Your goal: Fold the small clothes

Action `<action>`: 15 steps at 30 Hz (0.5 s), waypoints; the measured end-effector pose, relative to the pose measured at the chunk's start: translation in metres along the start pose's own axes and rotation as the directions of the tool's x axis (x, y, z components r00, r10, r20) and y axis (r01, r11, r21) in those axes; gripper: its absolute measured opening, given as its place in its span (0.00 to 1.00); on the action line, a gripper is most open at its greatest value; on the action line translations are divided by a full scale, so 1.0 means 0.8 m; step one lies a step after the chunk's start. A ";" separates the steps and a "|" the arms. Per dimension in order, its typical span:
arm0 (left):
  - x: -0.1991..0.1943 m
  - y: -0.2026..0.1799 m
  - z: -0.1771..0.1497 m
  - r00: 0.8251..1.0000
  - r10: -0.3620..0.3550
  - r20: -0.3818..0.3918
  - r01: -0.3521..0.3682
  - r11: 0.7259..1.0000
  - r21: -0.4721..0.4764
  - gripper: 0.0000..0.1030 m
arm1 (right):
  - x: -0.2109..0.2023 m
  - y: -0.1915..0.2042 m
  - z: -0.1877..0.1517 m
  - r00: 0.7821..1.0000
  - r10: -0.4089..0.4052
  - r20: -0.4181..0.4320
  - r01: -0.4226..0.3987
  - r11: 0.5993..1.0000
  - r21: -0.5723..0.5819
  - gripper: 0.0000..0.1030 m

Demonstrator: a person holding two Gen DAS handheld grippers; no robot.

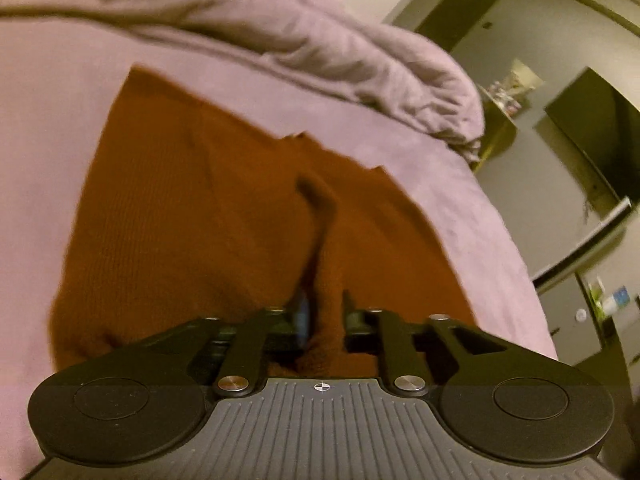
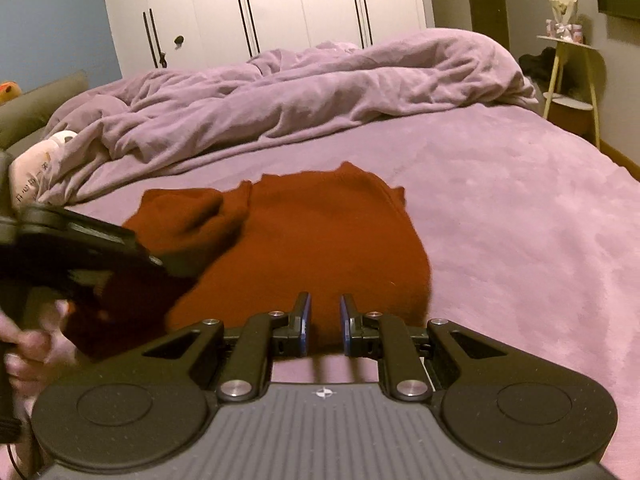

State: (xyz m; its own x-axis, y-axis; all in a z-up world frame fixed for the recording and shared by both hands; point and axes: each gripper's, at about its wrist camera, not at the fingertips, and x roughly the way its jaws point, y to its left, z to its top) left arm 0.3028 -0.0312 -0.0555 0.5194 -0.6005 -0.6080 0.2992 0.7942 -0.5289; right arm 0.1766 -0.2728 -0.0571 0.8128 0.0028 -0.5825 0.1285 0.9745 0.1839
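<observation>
The right gripper [image 2: 324, 322] sits nearest in its own view. Its 2 blue-padded jaws stand slightly apart, with nothing between them. Their tips hover over the near hem of the rust-red garment [image 2: 320, 240].

The left gripper [image 1: 322, 316] holds a raised fold of the same garment [image 1: 192, 220] between its 2 jaws. Whether the pads press on the knit cannot be told. In the right wrist view this left gripper [image 2: 172, 260] enters from the left edge, blurred, over the garment's left part, carried by a hand [image 2: 24, 344].

The garment lies flat on the purple bed cover [image 2: 520, 220], near the front edge of the bed. Its left portion is bunched into a lump.

Behind the garment, a crumpled purple duvet [image 2: 320, 88] runs across the bed. White wardrobe doors [image 2: 280, 4] stand beyond it. A small side table [image 2: 572, 80] stands at far right.
</observation>
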 end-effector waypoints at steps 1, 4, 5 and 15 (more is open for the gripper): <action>-0.017 -0.003 0.000 1.000 -0.021 0.020 0.021 1.000 0.005 0.50 | 0.001 -0.003 -0.001 1.000 -0.005 -0.002 0.005 1.000 0.007 0.14; -0.072 -0.001 0.003 0.995 -0.025 0.100 0.024 1.000 0.012 0.53 | 0.001 -0.005 0.003 1.000 0.008 0.001 -0.008 0.999 0.036 0.14; -0.087 0.004 0.003 0.991 -0.012 0.134 0.010 1.000 0.015 0.58 | 0.002 -0.002 0.006 1.000 0.015 0.004 -0.015 0.999 0.039 0.14; -0.080 0.112 -0.009 0.982 0.187 0.040 -0.177 0.968 -0.179 0.63 | 0.016 0.093 0.055 0.976 0.214 0.032 -0.212 0.975 -0.062 0.14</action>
State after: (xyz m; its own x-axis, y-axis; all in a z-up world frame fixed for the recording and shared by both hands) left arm 0.2908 0.0781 -0.0682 0.5981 -0.4372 -0.6716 0.0545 0.8583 -0.5102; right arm 0.2212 -0.2100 -0.0159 0.8394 0.2039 -0.5039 -0.0819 0.9638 0.2536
